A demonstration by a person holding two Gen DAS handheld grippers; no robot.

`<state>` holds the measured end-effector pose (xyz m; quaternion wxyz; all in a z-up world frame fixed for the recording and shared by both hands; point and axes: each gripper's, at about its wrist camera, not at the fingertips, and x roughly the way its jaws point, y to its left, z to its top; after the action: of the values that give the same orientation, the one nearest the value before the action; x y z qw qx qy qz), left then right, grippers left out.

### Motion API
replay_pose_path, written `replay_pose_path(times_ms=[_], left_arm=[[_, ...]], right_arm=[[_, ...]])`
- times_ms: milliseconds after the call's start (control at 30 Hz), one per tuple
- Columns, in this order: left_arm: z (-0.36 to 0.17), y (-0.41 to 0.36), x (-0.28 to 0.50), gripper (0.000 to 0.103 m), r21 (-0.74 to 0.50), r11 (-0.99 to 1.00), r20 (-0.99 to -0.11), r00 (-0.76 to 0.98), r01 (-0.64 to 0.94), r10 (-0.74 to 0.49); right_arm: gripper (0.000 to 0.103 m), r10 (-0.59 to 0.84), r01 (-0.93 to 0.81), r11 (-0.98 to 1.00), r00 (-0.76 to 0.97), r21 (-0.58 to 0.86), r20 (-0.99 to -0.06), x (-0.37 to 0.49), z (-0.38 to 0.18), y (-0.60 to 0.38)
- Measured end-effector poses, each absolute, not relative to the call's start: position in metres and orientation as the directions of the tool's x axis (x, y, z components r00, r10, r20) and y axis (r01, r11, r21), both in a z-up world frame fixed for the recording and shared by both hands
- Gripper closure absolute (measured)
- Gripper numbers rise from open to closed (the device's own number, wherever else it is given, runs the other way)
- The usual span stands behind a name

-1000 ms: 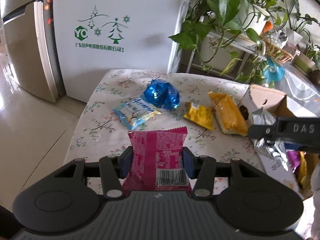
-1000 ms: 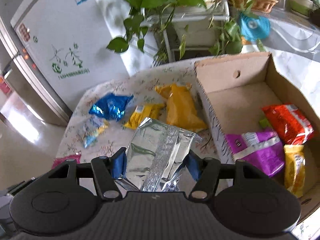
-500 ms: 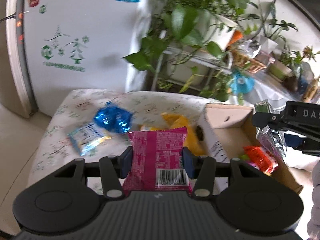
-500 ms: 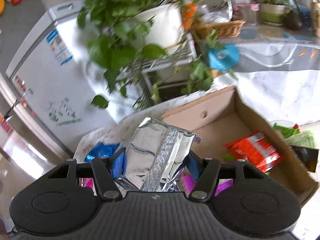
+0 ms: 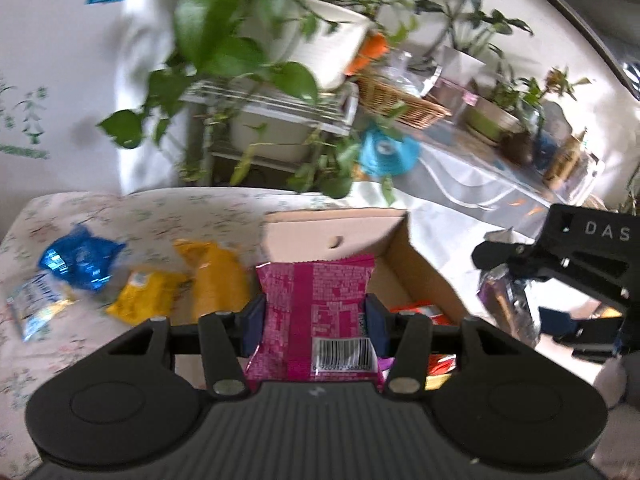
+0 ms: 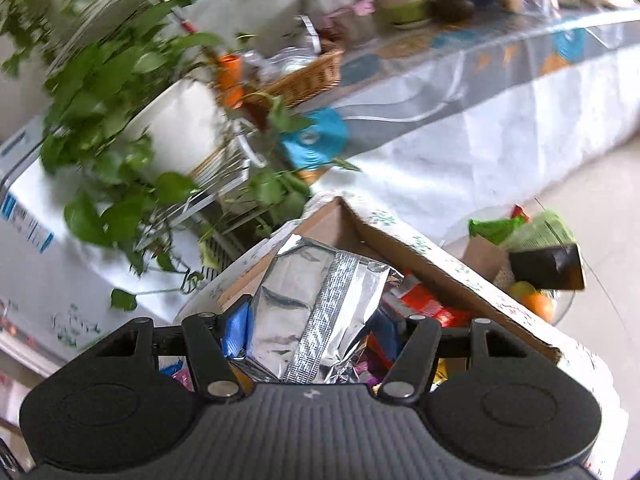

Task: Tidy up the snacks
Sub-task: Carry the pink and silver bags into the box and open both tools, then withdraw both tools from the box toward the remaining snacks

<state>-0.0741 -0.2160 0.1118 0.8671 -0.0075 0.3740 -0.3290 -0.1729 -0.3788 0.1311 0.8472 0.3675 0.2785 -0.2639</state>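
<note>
Both grippers have swung right over the cardboard box [image 5: 404,256], left gripper [image 5: 315,316] clamping the pink packet [image 5: 316,300], right gripper [image 6: 308,328] clamping the silver bag [image 6: 316,304]; simultaneous drops risk collision.

A pink snack packet [image 5: 316,312], barcode facing up, is being held upright before an open cardboard box [image 5: 416,264]. A crinkled silver foil packet [image 6: 312,312] is being held over the box.

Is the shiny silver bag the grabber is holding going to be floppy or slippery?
Probably crinkly and floppy: the silver foil bag shows creases and bent corners where the right gripper pinches it. Its smooth, shiny skin looks slippery, so it might slide out. It seems light, staying up from one pinch.
</note>
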Motion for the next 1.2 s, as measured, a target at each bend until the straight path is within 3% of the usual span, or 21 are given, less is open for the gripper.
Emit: replay_pose_path(times_ms=[367,567,633,1200], left_arm=[[0.104,-0.267,-0.076,0.052,-0.263,0.737,-0.662,0.439,0.623,-0.608],[0.106,-0.271,-0.082,0.027,-0.260,0.720,-0.648,0.436,0.643,-0.624],[0.108,-0.268,-0.082,0.027,-0.260,0.715,-0.641,0.438,0.649,-0.630],[0.103,-0.194,-0.055,0.023,-0.285,0.782,-0.654,0.484,0.554,-0.581]], right_arm=[[0.034,-0.291,0.743,0.451,0.646,0.494,-0.706,-0.188,0.122,-0.395],[0.025,-0.305,0.762,0.414,0.632,0.498,-0.713,-0.191,0.121,-0.397],[0.020,-0.308,0.763,0.413,0.631,0.498,-0.712,-0.191,0.122,-0.398],[0.018,-0.252,0.691,0.531,0.681,0.491,-0.687,-0.173,0.126,-0.382]])
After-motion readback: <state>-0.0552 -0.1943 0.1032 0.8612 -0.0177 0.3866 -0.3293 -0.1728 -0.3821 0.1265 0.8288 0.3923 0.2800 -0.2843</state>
